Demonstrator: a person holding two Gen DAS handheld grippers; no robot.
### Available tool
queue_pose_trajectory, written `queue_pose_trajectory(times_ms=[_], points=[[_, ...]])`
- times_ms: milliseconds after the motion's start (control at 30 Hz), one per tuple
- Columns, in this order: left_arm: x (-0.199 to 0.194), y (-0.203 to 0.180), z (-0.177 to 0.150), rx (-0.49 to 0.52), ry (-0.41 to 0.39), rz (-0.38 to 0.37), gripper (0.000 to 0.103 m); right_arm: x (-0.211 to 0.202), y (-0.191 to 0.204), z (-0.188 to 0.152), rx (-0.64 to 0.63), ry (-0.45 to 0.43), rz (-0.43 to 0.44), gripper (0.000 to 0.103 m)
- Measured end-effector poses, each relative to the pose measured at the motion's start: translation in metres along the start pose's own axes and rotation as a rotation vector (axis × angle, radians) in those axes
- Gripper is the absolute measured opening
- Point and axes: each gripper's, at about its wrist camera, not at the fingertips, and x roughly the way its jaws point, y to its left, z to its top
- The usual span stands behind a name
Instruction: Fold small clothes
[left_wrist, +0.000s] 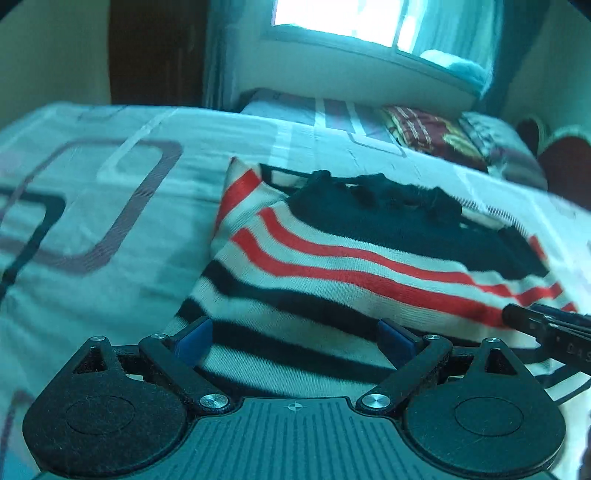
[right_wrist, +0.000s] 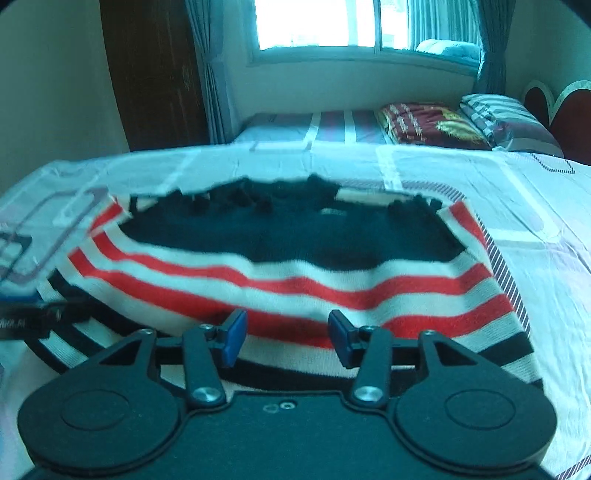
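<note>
A small knit sweater (left_wrist: 332, 266) with red, white and dark stripes and a dark top part lies folded on the bed sheet (left_wrist: 110, 184). It also shows in the right wrist view (right_wrist: 295, 266). My left gripper (left_wrist: 295, 338) is open, its blue pads (left_wrist: 194, 341) spread wide over the sweater's near left edge. My right gripper (right_wrist: 287, 339) is open over the sweater's near edge, with nothing between its blue pads (right_wrist: 234, 338). The right gripper's dark body (left_wrist: 550, 328) shows at the right of the left wrist view. The left gripper's body (right_wrist: 33, 317) shows at the left of the right wrist view.
The patterned sheet (right_wrist: 535, 229) covers the bed all around the sweater. A folded red and gold blanket (right_wrist: 428, 125) and a striped pillow (right_wrist: 506, 118) lie at the far end. A red headboard (right_wrist: 569, 118) stands at the right, a window (right_wrist: 317, 26) and dark wardrobe (right_wrist: 155, 74) behind.
</note>
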Motion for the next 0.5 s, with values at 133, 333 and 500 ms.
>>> queue_pose_trajectory(times_ms=[133,333,500], points=[[-0.013,0.011,-0.008,-0.081,0.004,-0.040,0.095,-0.005,0.005,0.009,0.012,-0.038,0.025,0.048],[-0.010,0.023,-0.021,-0.195,0.046,-0.079,0.095,0.001,0.017,0.016,0.018,-0.069,0.031,0.048],[0.001,0.035,-0.031,-0.334,0.083,-0.103,0.095,0.036,0.017,0.004,-0.032,0.047,-0.068,0.050]])
